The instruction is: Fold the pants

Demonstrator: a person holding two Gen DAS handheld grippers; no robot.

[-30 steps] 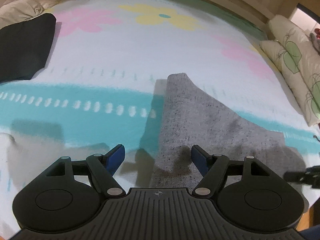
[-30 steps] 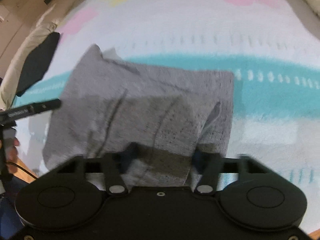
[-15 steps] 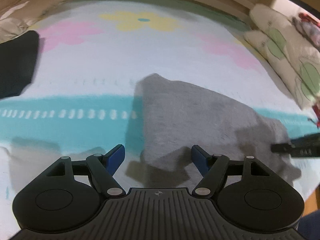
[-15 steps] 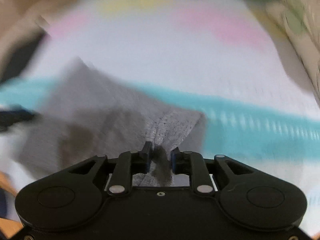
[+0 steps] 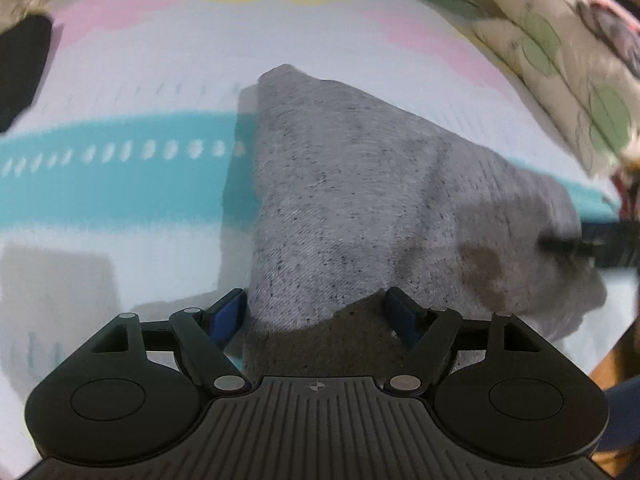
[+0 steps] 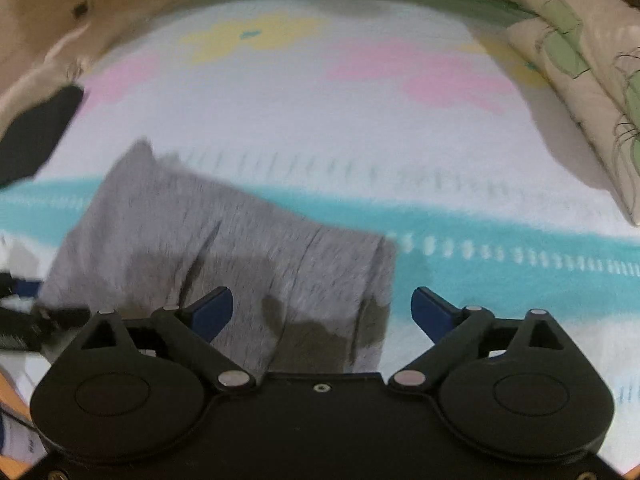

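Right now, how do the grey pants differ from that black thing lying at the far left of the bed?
The grey pants are light, speckled and lie just ahead of both grippers; the black cloth is plain dark and lies far off at the bed's edge. The pants show whole as a folded bundle crossing the teal stripe; the black cloth is cut off by the frame. Both rest on the flowered bedspread.

Left gripper (image 5: pixel 316 312) sits low and level, blue-padded fingers (image 5: pixel 224 314) spread wide, with grey fabric lying in the gap between them but not pinched. Right gripper (image 6: pixel 322 306) is also wide apart, its blue fingertips (image 6: pixel 430 306) splayed and gripping nothing. Each one shows at the edge of the other's view as a dark blurred shape, so they sit side by side.
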